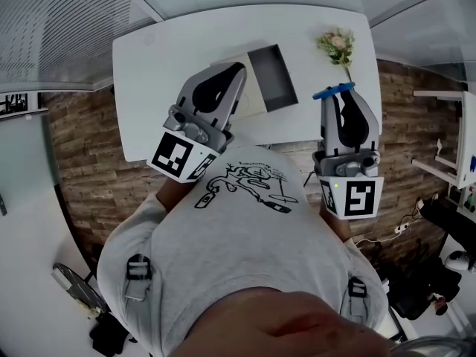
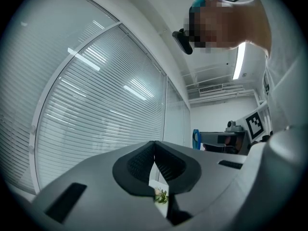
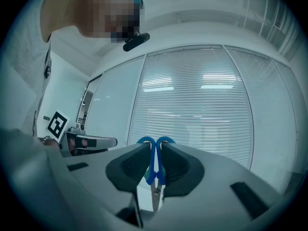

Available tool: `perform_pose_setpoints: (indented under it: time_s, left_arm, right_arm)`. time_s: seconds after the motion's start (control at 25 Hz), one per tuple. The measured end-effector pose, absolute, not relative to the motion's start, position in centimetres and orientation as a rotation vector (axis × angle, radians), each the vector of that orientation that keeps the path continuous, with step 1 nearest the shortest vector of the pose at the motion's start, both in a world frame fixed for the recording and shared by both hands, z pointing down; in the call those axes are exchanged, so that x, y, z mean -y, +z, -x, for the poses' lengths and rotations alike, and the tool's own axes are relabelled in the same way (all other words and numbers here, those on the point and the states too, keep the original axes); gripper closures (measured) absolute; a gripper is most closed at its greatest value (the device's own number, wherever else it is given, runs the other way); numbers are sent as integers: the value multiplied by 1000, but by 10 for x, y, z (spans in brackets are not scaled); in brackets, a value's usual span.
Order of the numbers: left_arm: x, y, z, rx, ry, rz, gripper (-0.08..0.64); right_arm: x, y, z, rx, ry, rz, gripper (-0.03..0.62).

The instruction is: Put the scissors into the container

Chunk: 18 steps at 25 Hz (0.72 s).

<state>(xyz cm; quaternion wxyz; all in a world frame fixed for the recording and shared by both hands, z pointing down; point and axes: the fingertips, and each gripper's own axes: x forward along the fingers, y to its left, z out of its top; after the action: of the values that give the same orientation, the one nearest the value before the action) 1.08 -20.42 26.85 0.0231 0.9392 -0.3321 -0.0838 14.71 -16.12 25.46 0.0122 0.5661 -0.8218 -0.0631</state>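
Blue-handled scissors [image 1: 332, 91] are pinched in my right gripper [image 1: 338, 97], which is held upright near the table's front right edge. In the right gripper view the scissors [image 3: 155, 163] sit between the pads with the handle loops up at the tips and the metal blades running back toward the camera; the right gripper [image 3: 155, 150] is shut on them. The grey open container [image 1: 277, 80] rests on the white table [image 1: 167, 65], to the right of my left gripper [image 1: 236, 70]. The left gripper [image 2: 154, 149] is shut with nothing between its pads.
A small bunch of flowers [image 1: 337, 44] lies at the table's far right. A pale sheet [image 1: 249, 99] lies under the container's left side. Wood floor surrounds the table. Both gripper views face window blinds and ceiling.
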Motion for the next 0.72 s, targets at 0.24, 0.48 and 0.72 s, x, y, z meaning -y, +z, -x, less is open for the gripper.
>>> perform_pose_setpoints:
  time_s: [0.24, 0.48, 0.72]
  left_arm:
    - [205, 267, -16, 1035, -251, -2913, 540]
    - [205, 268, -18, 1045, -237, -2911, 540]
    - [206, 268, -17, 1059, -235, -2908, 540]
  right_arm:
    - [164, 253, -152, 2577, -200, -1755, 514]
    - [167, 260, -154, 2585, -179, -1740, 514]
    - [175, 274, -152, 2584, -148, -1717, 514]
